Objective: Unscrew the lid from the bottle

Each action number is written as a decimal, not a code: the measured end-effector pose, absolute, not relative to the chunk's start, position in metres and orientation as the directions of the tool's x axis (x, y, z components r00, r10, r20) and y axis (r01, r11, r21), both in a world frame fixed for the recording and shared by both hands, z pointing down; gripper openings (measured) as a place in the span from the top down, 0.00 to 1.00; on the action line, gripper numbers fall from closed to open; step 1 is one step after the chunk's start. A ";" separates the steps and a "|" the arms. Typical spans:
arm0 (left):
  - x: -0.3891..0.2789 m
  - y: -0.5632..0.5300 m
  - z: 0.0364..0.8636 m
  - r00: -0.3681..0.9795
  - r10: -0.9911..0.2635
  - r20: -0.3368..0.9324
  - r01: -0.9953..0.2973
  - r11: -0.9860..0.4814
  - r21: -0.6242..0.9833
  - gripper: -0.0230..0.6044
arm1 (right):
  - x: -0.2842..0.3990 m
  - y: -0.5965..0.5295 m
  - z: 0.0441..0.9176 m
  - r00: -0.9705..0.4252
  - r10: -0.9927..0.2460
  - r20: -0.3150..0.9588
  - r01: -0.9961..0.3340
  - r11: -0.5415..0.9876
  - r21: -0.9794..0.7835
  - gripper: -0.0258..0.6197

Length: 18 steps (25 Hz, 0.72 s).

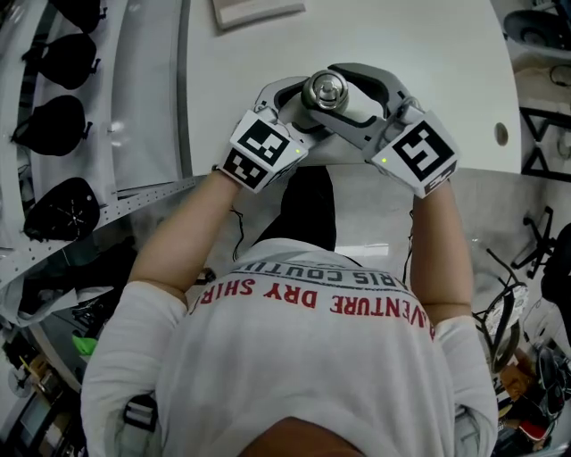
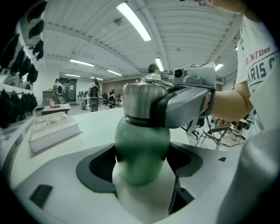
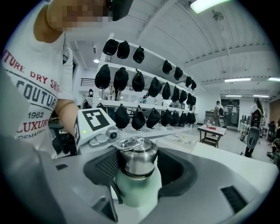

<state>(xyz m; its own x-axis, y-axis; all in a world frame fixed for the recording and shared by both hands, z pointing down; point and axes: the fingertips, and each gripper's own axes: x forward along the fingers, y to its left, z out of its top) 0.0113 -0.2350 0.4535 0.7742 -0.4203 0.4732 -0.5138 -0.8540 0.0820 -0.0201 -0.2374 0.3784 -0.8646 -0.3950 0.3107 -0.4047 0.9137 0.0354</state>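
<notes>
A pale green bottle with a steel lid stands near the front edge of the white table. My left gripper comes in from the left and is shut on the green body, low down. From the right, my right gripper has its pads around the steel lid and is shut on it. The ring handle on top of the lid shows in the right gripper view. The bottle's base is hidden by the jaws.
A flat white box lies at the table's far edge, also seen as box. A rack of black caps stands to the left. A round cable hole is at the table's right. People and desks stand far off.
</notes>
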 end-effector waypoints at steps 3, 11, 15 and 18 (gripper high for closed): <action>0.009 -0.236 0.454 0.808 -0.305 0.504 -0.396 -0.915 0.081 0.36 | -0.022 -0.239 0.380 -0.880 -0.333 0.339 -0.337 0.940 0.048 0.55; 0.007 -0.229 0.454 0.868 -0.003 0.496 -0.052 -0.995 0.086 0.36 | -0.030 -0.234 0.376 -0.933 -0.188 0.307 -0.197 0.980 0.002 0.55; 0.005 -0.228 0.455 0.850 0.071 0.522 0.025 -0.995 0.094 0.36 | -0.030 -0.234 0.377 -0.937 -0.166 0.307 -0.178 0.984 -0.009 0.55; 0.004 -0.228 0.455 0.851 0.054 0.522 0.005 -0.996 0.094 0.36 | -0.030 -0.235 0.379 -0.934 -0.170 0.313 -0.180 0.984 -0.004 0.55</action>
<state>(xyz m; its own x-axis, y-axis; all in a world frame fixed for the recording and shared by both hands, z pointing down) 0.0038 -0.2280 0.4549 0.8511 0.0537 0.5222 0.0055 -0.9956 0.0935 -0.0303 -0.2350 0.3792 -0.9342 -0.1703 0.3135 -0.1804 0.9836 -0.0036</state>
